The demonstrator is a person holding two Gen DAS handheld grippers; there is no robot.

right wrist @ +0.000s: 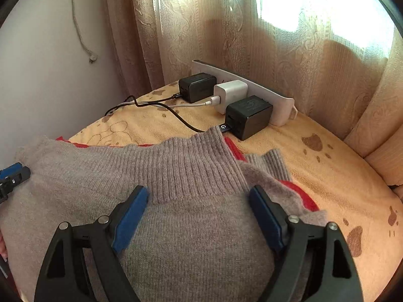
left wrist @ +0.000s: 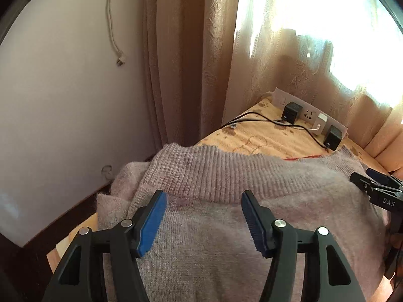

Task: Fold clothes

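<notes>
Left wrist view: our left gripper (left wrist: pixel 204 220) and right gripper (right wrist: pixel 199 216) hung open over the sweater (left wrist: pixel 226 226) on the towel (right wrist: pixel 314 171); we feared its ribbed band snagging the chargers (right wrist: pixel 248 115).

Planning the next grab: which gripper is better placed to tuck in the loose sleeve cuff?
Probably right. The ribbed sleeve cuff lies just past the right gripper, beside the sweater collar. The left gripper, open too, sits over the other side.
</notes>
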